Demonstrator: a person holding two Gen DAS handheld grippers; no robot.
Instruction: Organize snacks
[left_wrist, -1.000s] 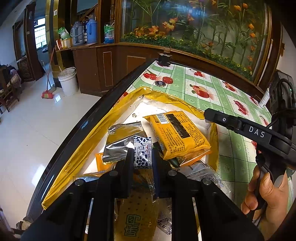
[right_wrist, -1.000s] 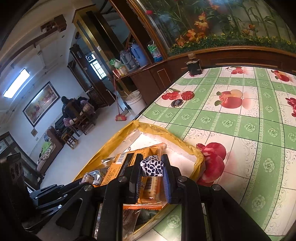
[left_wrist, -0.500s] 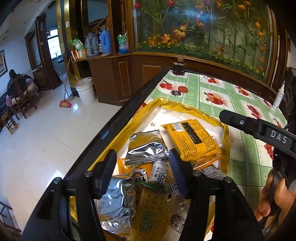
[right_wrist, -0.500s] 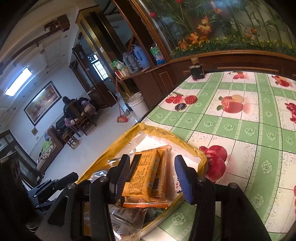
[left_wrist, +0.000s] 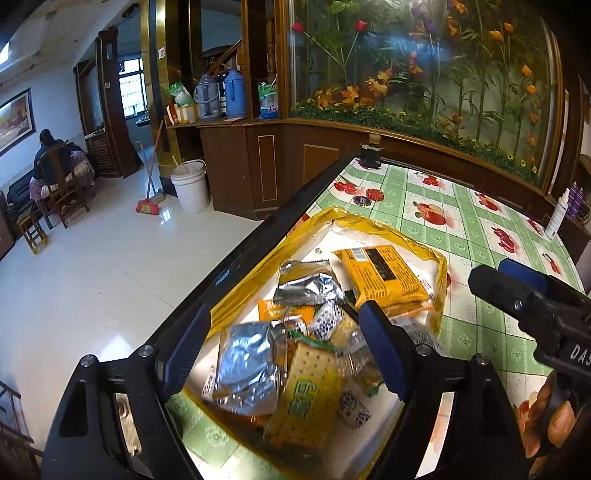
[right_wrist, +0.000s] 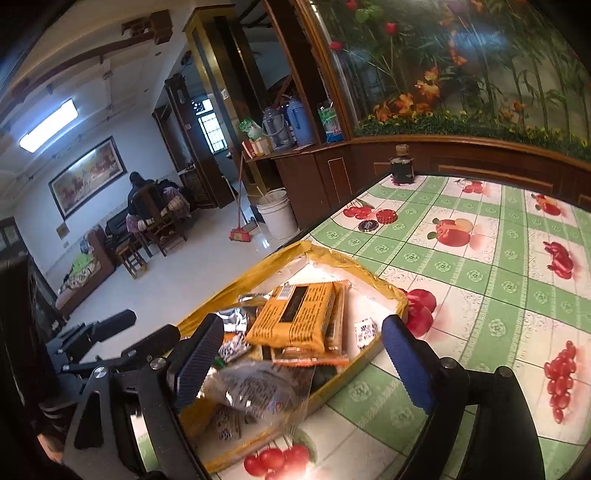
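Whereas a second ago each gripper was clamped on a small blue-and-white patterned candy, both now stand released above the yellow-rimmed tray (left_wrist: 373, 226), jaws still spreading and nothing between the pads. The left gripper (left_wrist: 286, 350) has let its candy (left_wrist: 327, 320) drop among the snacks, where it lies against a clear-wrapped cracker pack (left_wrist: 308, 395) printed in green. The right gripper (right_wrist: 301, 352) has left its candy (right_wrist: 365, 332) on the white tray floor, just beside the orange packets near the right rim. Both views also sit higher and farther back from the pile than before.

Counted from the left wrist view: two orange biscuit packets (left_wrist: 384, 273) stacked at the far side, two silver foil pouches, one (left_wrist: 306, 282) beyond the heap and one (left_wrist: 247, 369) nearer the left finger, one cracker pack, and three patterned candies that I can make out, the third (left_wrist: 354, 406) lying at the near right of the heap. Smaller wrappers beneath are too jumbled to count.

Two grippers show, the right one's black body at the right edge of the left view, with fingers of the person's hand (left_wrist: 554, 417) wrapped on its handle. The tray rests on a green-checked fruit-print tablecloth (right_wrist: 491, 291) at the table's left edge.
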